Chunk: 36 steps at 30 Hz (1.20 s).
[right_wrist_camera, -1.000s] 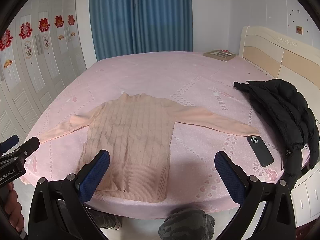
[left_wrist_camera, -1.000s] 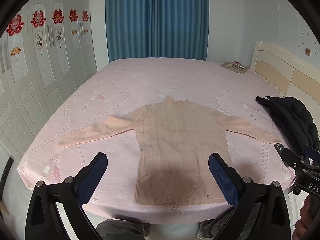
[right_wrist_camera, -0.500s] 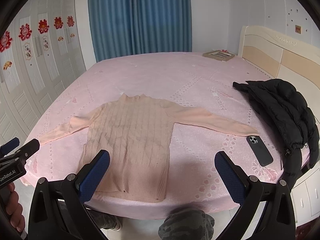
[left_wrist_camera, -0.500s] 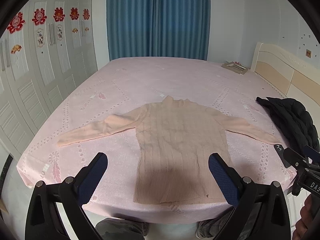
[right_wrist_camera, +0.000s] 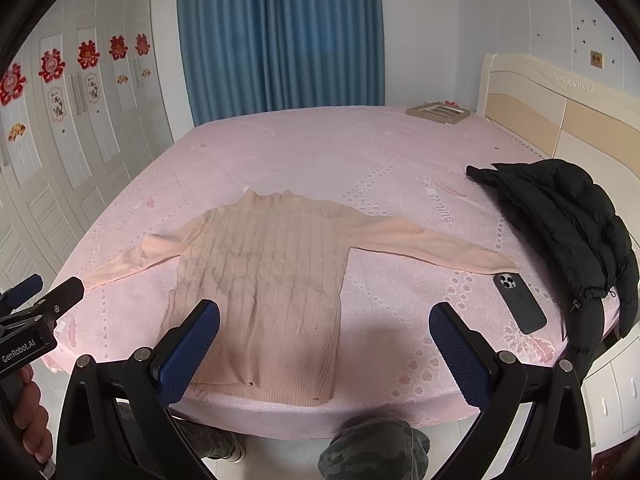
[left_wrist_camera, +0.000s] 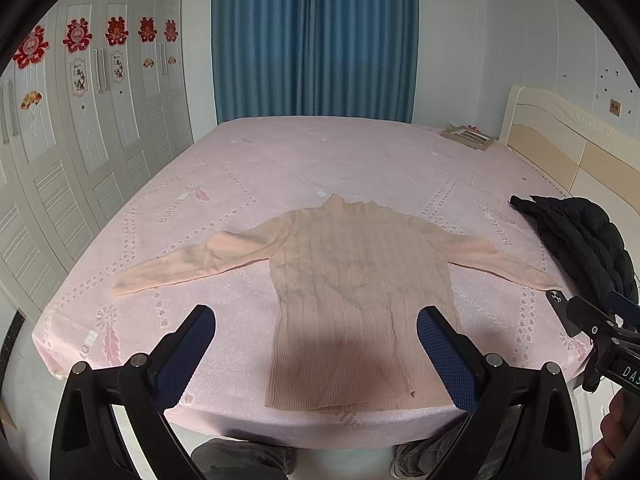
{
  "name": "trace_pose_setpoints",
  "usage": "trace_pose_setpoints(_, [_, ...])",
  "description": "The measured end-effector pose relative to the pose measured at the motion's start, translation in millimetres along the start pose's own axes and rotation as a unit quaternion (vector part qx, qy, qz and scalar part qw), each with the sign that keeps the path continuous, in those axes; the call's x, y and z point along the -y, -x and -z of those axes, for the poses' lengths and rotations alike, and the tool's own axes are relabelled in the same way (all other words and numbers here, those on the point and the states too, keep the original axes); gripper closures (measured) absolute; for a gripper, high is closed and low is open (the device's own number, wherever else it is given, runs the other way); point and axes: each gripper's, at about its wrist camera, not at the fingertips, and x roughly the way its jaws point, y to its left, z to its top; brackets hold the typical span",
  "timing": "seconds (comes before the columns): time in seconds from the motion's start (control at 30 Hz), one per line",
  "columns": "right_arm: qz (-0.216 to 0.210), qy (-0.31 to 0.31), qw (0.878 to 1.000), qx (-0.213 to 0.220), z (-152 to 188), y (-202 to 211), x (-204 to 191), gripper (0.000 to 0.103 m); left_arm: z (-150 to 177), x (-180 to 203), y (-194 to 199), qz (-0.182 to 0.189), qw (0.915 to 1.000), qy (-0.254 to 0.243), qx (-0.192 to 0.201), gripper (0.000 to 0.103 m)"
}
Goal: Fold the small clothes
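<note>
A peach ribbed knit sweater (left_wrist_camera: 352, 280) lies flat and face up on the pink bed, both sleeves spread wide, hem at the near edge. It also shows in the right wrist view (right_wrist_camera: 264, 280). My left gripper (left_wrist_camera: 316, 344) is open and empty, held above the near bed edge over the sweater's hem. My right gripper (right_wrist_camera: 324, 344) is open and empty, above the hem's right side. Each gripper shows at the other view's edge.
The pink bedspread (left_wrist_camera: 320, 160) covers a wide bed. A black padded jacket (right_wrist_camera: 568, 224) lies at the right edge, with a dark phone (right_wrist_camera: 520, 302) beside the right sleeve cuff. A picture frame (right_wrist_camera: 438, 113) lies far back. Wardrobe doors (left_wrist_camera: 60, 160) stand left, headboard right.
Both grippers have drawn back and risen a little from the bed. The sweater has not moved. Both stay open.
</note>
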Motion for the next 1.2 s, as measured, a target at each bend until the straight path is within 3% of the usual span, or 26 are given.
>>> trace_pose_setpoints(1.2, [-0.011,0.013,1.000,0.004,-8,7,-11,0.001,-7,-8,0,0.012,0.9997,0.019,0.008,0.001])
